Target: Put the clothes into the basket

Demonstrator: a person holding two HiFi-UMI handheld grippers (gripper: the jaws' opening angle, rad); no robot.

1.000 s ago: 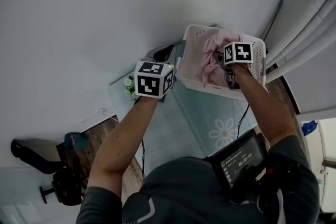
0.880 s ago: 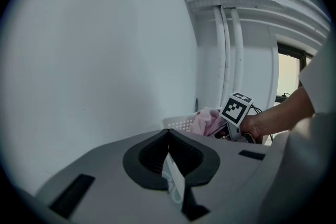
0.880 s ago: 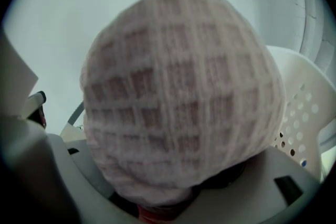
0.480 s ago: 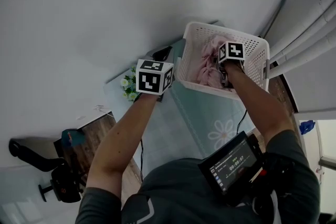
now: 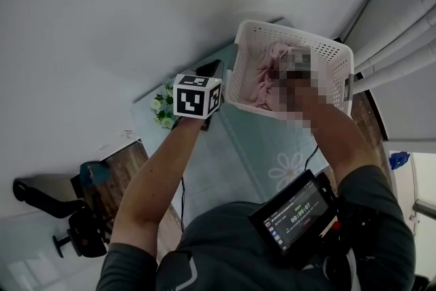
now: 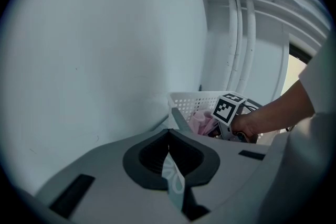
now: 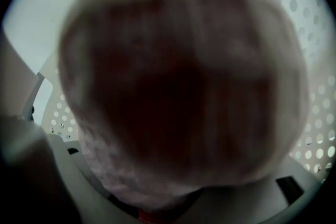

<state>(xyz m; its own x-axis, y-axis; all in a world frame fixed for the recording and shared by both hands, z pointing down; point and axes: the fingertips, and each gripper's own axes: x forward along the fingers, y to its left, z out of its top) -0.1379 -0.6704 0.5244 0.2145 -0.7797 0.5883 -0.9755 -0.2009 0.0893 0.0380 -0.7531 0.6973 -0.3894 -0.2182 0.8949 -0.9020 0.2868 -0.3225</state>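
Note:
A white perforated basket (image 5: 337, 58) stands on the floor against the wall, with pink clothes (image 5: 267, 71) bunched inside it. My right gripper (image 6: 224, 131) reaches down into the basket, and a pink garment (image 7: 178, 86) fills its own view and hides the jaws. It looks shut on that garment. In the head view a mosaic patch covers this gripper. My left gripper (image 6: 169, 131) hovers left of the basket with its jaws together and nothing between them. Its marker cube (image 5: 196, 96) shows in the head view.
A pale mat with a daisy print (image 5: 286, 170) lies under the basket. White pipes (image 5: 402, 44) run along the wall to the right. A small bunch of flowers (image 5: 162, 109) sits left of the mat, and a black stand (image 5: 75, 235) on wooden floor at the lower left.
Both hands have come down. The right gripper has sunk with the pink garment from above the rim into the basket. The left cube has dropped slightly.

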